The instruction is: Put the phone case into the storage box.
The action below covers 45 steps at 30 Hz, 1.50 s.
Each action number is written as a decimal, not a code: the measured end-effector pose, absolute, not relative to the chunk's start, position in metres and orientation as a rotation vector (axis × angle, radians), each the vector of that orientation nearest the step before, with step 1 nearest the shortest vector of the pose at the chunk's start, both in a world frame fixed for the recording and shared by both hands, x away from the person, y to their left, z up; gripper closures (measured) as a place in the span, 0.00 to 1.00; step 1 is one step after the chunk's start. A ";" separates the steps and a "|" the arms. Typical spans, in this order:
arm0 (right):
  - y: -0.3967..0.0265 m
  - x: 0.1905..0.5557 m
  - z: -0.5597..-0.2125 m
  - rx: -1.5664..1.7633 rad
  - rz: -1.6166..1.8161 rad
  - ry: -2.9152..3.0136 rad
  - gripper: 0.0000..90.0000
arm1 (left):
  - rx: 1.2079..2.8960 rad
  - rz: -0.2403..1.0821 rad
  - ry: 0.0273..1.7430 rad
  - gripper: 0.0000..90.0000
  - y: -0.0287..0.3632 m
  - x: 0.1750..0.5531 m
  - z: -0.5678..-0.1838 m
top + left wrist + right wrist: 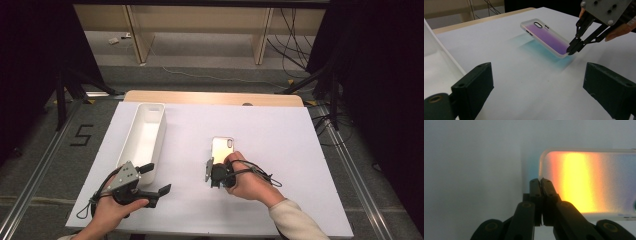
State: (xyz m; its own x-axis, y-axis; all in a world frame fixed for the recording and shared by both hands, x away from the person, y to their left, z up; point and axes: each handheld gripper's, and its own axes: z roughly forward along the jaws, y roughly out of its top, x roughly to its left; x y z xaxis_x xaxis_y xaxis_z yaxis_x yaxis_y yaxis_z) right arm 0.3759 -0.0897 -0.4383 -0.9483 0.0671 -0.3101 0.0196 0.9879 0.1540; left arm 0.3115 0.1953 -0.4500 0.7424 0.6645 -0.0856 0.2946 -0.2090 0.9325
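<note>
White bin (145, 135) is seen at the left of the white table (280, 130), upright, long side running away from the person. Left gripper (150, 187) is held just in front of the bin's near end, jaws spread wide, nothing between them; in the left gripper view both black pads (474, 87) are well apart over bare table.

Phone case (222, 150) is placed mid-table, iridescent. In the left gripper view the case (546, 37) is tilted: far end with the camera cutout is raised off the surface, near corner is down by the table, a teal shadow is cast beneath. Right gripper (209, 170) is clamped on the near corner of the case; in the right gripper view the jaws are seen pressed together at the case's edge (541, 167), so a thin rim is pinched.

Step judged in hand: the case is being picked up by its corner. Next move is judged to be a lift clear of the table and a carry leftward to the bin; a firm pinch is needed, since a thin-edge grip can slip or let the case swing.
</note>
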 end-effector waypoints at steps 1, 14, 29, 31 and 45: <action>-0.090 0.375 -0.438 0.065 0.213 2.813 0.99 | 1.801 0.402 0.748 0.10 0.195 0.312 -0.450; -0.094 0.370 -0.434 0.059 0.236 2.765 0.99 | 1.814 0.393 0.756 0.11 0.190 0.312 -0.452; -0.093 0.366 -0.432 0.045 0.232 2.746 0.99 | 1.818 0.342 0.774 0.19 0.168 0.322 -0.446; -0.093 0.367 -0.431 0.017 0.247 2.743 0.99 | 1.836 0.349 0.794 0.22 0.162 0.326 -0.445; -0.093 0.361 -0.427 0.036 0.256 2.716 0.99 | 1.856 0.333 0.821 0.28 0.130 0.352 -0.436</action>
